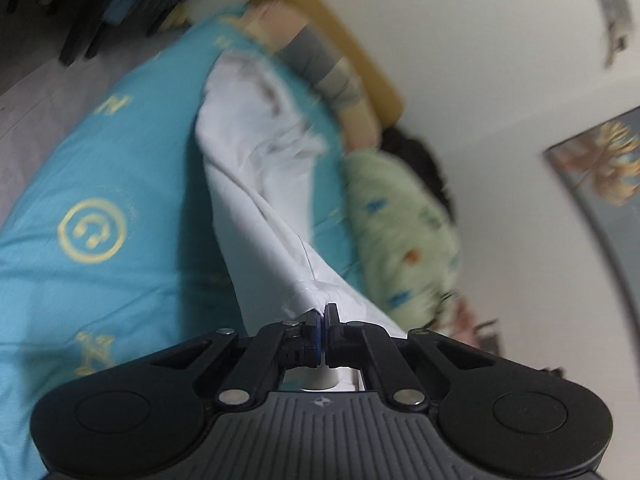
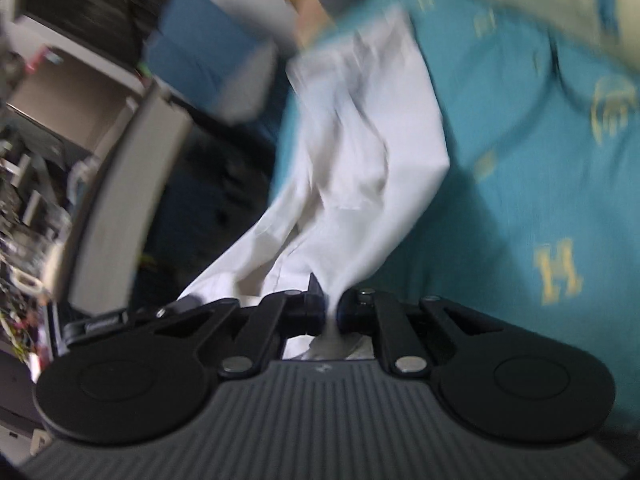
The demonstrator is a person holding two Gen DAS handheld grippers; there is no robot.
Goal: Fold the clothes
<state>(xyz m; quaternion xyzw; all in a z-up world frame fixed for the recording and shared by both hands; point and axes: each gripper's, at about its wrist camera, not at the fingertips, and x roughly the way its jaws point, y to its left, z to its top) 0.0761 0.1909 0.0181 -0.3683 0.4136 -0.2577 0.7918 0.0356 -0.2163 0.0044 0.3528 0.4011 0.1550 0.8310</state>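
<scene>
Both tongs clamped on one white garment: left gripper pinched together on a hemmed edge at about 6 o'clock in its own view, right gripper nipped on a bunched fold, likewise near 6 o'clock. Garment stretched from the jaws toward 12 o'clock, far end trailing on the turquoise bedspread, beside a green patterned quilt at 3 o'clock in the left wrist view. Looks like the lift-and-spread stage, fold itself not yet made. Main risk: thin bite at the left, only the very edge caught, so likely to slip out under a sharp tug. Also possible: bunched cloth in the right jaws holding uneven layers, giving a crooked fold. Trailing end could drag and snag on the quilt. Heavy blur in both views, so finer detail uncertain.
</scene>
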